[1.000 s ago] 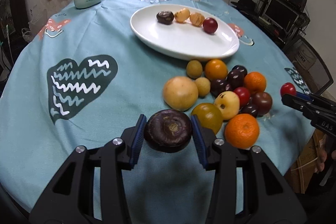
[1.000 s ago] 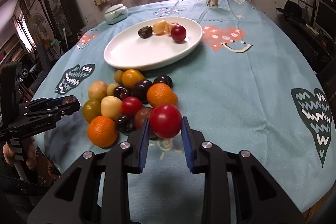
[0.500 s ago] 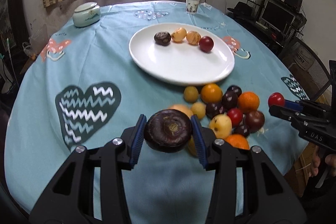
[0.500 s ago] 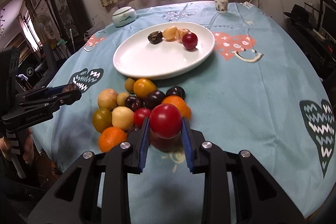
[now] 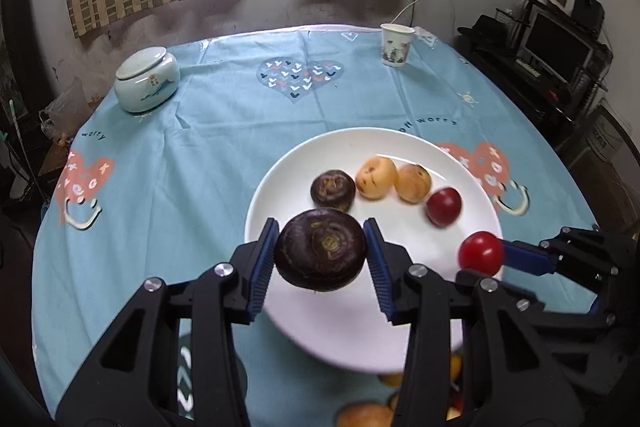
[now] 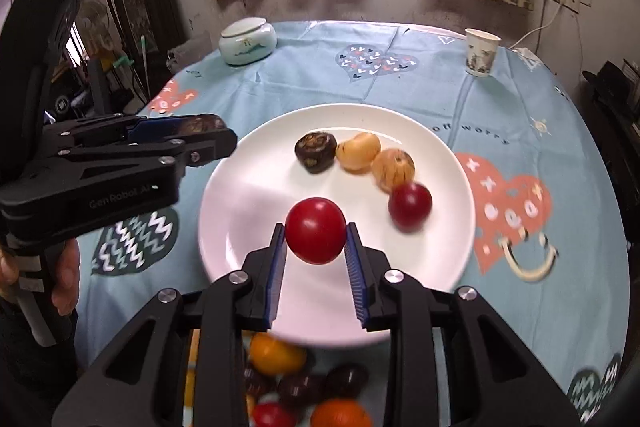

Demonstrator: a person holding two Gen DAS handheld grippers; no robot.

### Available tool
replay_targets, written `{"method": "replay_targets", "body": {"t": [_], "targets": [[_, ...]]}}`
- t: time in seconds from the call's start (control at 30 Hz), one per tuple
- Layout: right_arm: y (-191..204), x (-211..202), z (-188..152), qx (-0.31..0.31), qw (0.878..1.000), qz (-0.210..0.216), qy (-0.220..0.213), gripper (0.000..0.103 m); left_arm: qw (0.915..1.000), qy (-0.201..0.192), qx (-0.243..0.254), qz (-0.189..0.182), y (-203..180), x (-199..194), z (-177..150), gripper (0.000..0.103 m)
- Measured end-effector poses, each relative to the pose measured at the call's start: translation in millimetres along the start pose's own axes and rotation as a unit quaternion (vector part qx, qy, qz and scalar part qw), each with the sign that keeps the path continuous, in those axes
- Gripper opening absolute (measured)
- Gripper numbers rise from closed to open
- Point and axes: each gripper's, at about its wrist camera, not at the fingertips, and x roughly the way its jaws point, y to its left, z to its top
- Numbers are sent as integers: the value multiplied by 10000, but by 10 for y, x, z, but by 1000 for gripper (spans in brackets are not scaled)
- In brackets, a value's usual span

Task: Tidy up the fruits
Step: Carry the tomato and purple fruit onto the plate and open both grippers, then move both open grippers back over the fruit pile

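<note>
Over white plate (image 5: 280, 187): left gripper (image 5: 320, 259) clamped on dark purple fruit (image 5: 320, 249); right gripper (image 6: 315, 239) clamped on red fruit (image 6: 315, 230).

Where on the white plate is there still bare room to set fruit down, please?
The white plate is bare across its near and left parts, below the row of dark fruit, two tan fruits and red fruit. That far-right arc is crowded, as is the fruit pile beyond the near rim.
</note>
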Motion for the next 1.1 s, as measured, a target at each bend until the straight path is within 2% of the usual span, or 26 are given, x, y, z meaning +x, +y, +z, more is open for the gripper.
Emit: {"method": "replay_targets", "body": {"t": [0.2, 0.43, 0.5, 0.57, 0.63, 0.8, 0.9, 1.1], "targets": [[-105, 600, 277, 12, 9992, -19, 399, 30, 9986, 452, -272, -49, 128, 542, 117, 44], [-223, 854, 379, 110, 9986, 0, 526, 31, 9979, 559, -319, -49, 187, 712, 123, 45], [-239, 857, 393, 152, 9985, -6, 534, 49, 9983, 457, -354, -15, 199, 657, 143, 48], [-225, 777, 388, 168, 9986, -61, 499, 55, 9988, 300, -390, -4, 211, 536, 169, 53], [-174, 614, 368, 55, 9991, -97, 409, 56, 9992, 76, -402, 13, 220, 324, 173, 57], [-17, 115, 85, -336, 9986, -267, 316, 58, 9985, -407, -349, 66, 212, -270, -50, 87], [63, -178, -241, -389, 9984, -255, 321, 58, 9981, -530, -311, -53, 164, -563, -334, 93], [92, -570, -740, -27, 9996, -209, 182, 58, 9980, -510, -337, -155, 40, -867, -961, 95]]}}
